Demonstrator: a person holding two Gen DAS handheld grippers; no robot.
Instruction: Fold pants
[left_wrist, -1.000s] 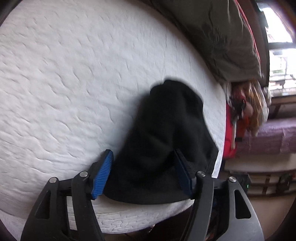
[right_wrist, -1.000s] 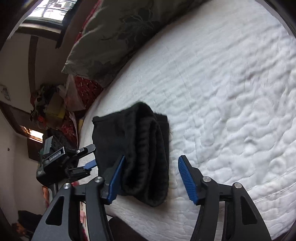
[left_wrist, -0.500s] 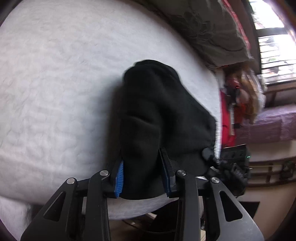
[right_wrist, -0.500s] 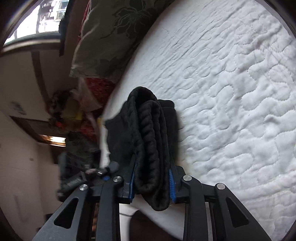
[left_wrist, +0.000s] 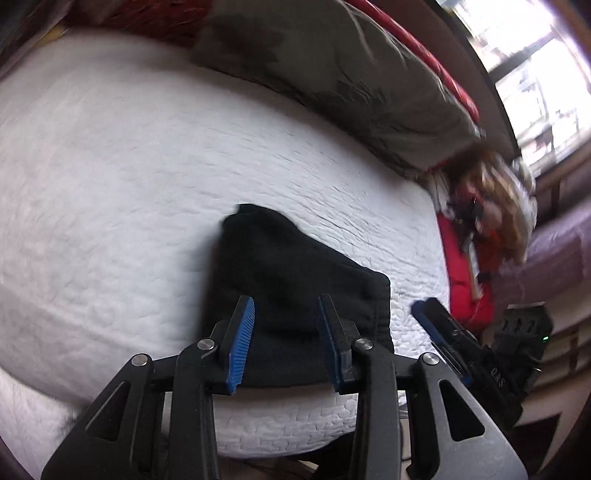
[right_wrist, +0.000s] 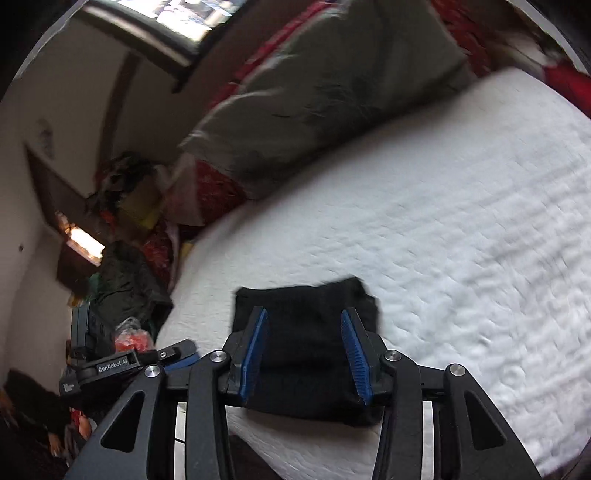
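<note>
Readable writing: "GenRobot.AI" is showing in white on the black body of my left gripper (right_wrist: 177, 360), lower left of the right wrist view. In the left wrist view my right gripper (left_wrist: 430, 325) is sitting at lower right with letters on its housing too blurred to read, plus one small green light.

Counts: one pair of black pants (left_wrist: 295, 288), two grippers, one grey patterned pillow (left_wrist: 351, 81), one white quilted bedcover (left_wrist: 110, 166), one red bag (left_wrist: 461, 280) off the bed's right edge.

The pants are lying folded into a compact bundle at the near edge of the bedcover, lower centre in both views, pillow well apart at the top of frame.

Left gripper (left_wrist: 286, 339): blue pads (left_wrist: 242, 345) are standing partly apart with the pants bundle showing between them; I cannot tell whether the pads are pressing the cloth or just hanging over it.

Right gripper (right_wrist: 304, 354): its jaws have just been opening, the blue pads (right_wrist: 253, 354) are sitting apart, and the pants (right_wrist: 306, 332) are seen between and behind them. The gap on each side looks loose, so I am reading it as released, not clamping.

Both views are motion-blurred. Clutter piled beside the bed at left of the right wrist view is too smeared to count.
</note>
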